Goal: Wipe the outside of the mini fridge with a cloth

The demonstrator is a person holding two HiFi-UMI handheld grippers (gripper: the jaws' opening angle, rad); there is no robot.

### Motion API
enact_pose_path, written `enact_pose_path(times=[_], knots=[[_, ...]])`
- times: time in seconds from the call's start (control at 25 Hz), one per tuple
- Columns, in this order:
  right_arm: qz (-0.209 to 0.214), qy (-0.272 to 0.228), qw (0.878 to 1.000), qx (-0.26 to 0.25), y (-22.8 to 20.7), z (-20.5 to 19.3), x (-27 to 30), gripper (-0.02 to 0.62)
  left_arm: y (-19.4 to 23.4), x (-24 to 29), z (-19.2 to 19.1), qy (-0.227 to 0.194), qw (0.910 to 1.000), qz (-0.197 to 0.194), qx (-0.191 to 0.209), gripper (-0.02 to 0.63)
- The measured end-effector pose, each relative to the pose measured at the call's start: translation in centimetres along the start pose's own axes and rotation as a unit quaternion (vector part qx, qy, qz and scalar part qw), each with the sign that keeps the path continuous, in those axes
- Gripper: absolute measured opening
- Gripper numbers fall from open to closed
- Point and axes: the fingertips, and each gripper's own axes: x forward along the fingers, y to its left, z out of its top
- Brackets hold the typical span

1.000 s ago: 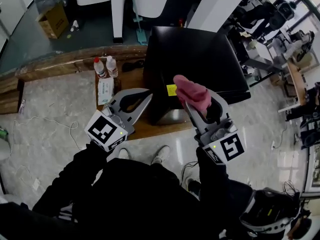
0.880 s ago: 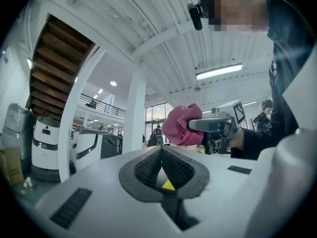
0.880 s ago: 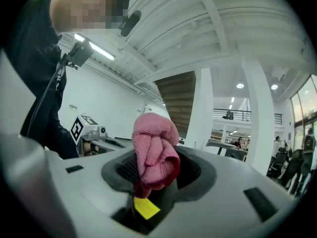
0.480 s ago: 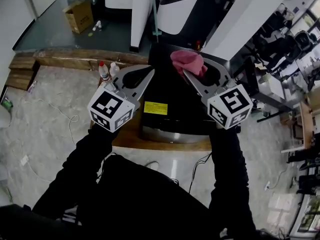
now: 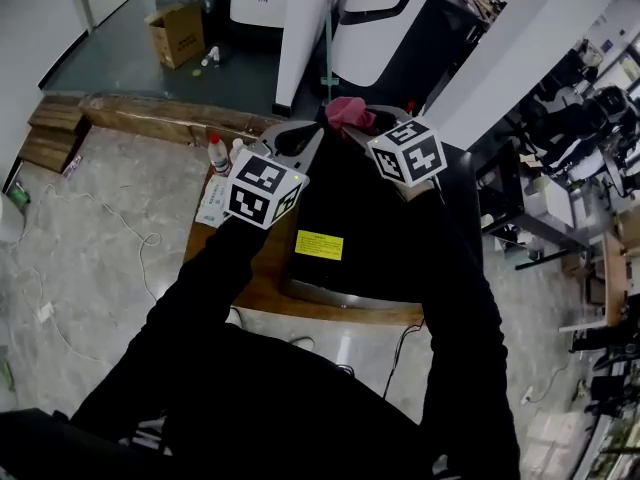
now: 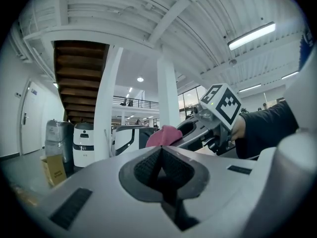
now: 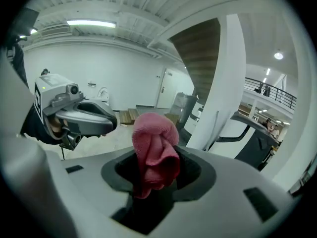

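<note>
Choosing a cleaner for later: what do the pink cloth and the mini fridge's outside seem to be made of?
Pink cloth: soft knit, likely microfibre; fine ribbed weave, limp folds. Mini fridge: smooth black shell, painted metal or plastic; uniform dark surface, can't tell which.

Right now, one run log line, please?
left gripper: shut, empty | right gripper: shut on pink cloth | black mini fridge: below both grippers

Black sleeves [image 5: 200, 278], black-and-white marker cubes [image 5: 264, 189]

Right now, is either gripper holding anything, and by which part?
The right gripper holds the pink cloth, pinched at its bunched lower end; the rest bulges past the jaws. The left gripper is shut, empty.
</note>
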Motion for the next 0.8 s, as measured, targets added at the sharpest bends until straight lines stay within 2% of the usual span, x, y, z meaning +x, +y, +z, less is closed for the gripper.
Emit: enact_pose_path(times=[0.32, 0.52, 0.8], knots=[[0.017, 0.068, 0.997, 0.015, 0.1, -2.9, 6.4, 0.167, 2.3, 1.6, -2.4, 0.025, 0.9996, -0.006, -0.012, 0.006], [0.014, 0.091, 0.996, 0.009, -0.2, -3.7, 6.7, 0.161, 2.0, 2.4, -2.6, 0.034, 0.9993, -0.012, -0.014, 0.006], [-0.002, 0.105, 0.994, 0.013, -1.7, -5.4, 5.1, 0.158, -0.8, 3.9, -2.0, 0.053, 0.9981, -0.028, -0.013, 0.006]])
